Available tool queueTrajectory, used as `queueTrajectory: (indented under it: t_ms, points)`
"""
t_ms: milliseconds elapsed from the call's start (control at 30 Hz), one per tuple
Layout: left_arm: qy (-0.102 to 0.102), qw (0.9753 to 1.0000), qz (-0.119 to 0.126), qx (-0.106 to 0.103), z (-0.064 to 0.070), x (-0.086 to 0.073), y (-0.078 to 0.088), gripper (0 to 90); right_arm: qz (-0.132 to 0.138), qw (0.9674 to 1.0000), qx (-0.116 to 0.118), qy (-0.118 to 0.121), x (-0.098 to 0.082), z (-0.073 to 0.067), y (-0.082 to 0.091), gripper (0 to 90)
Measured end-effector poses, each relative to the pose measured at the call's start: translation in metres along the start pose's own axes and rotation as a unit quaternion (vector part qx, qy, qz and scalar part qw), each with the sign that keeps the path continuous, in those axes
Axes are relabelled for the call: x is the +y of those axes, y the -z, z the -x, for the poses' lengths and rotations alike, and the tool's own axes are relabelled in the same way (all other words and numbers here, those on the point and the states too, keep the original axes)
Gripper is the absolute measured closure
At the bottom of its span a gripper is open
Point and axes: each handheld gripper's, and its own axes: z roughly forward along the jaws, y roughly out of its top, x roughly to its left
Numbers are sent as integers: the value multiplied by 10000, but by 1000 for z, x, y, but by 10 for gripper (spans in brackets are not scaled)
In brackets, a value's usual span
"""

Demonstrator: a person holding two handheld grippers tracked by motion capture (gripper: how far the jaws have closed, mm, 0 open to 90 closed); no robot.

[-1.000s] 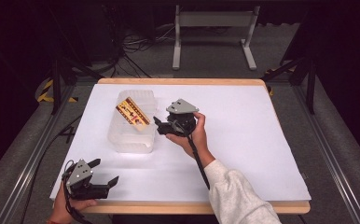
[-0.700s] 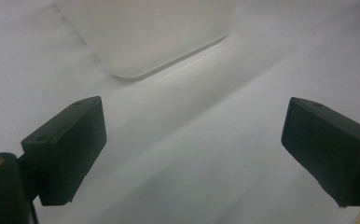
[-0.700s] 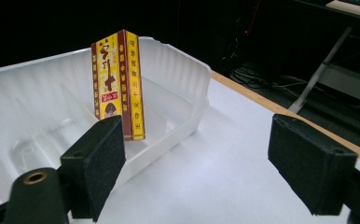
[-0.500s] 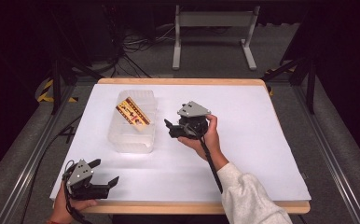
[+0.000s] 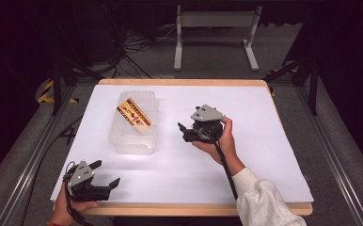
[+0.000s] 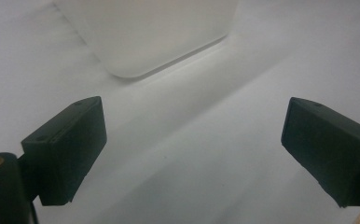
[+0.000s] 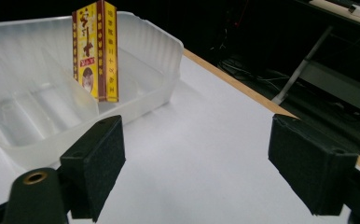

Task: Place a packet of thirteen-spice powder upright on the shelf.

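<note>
A clear plastic tub (image 5: 135, 141) sits left of centre on the white table (image 5: 264, 113). A red and yellow box (image 5: 133, 112) leans tilted against the tub's far rim; in the right gripper view the box (image 7: 96, 49) stands inside the tub (image 7: 24, 135). My right gripper (image 5: 183, 132) is held above mid-table, right of the tub, open and empty; its fingers (image 7: 94, 165) are wide apart. My left gripper (image 5: 106, 175) rests at the table's front left corner, open, with nothing between its fingers (image 6: 66, 149). The tub's near corner (image 6: 145, 32) lies ahead of it.
The table's wooden edge (image 5: 193, 209) runs along the front. A grey metal stand (image 5: 215, 28) and cables lie on the floor beyond the table. Dark rails flank both sides.
My right gripper has drawn back to the right, away from the tub, and is still open. The left gripper has not moved.
</note>
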Motion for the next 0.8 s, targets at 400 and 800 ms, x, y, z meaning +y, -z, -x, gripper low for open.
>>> queueTrajectory:
  t_ms: [400,800]
  points:
    - [22,10000,-9,-12,0,0,0,73,-206,9997,-112,116,-22,17,21,190]
    - [7,10000,-48,-35,0,1,-1,75,-343,9990,-229,169,-49,34,50,184]
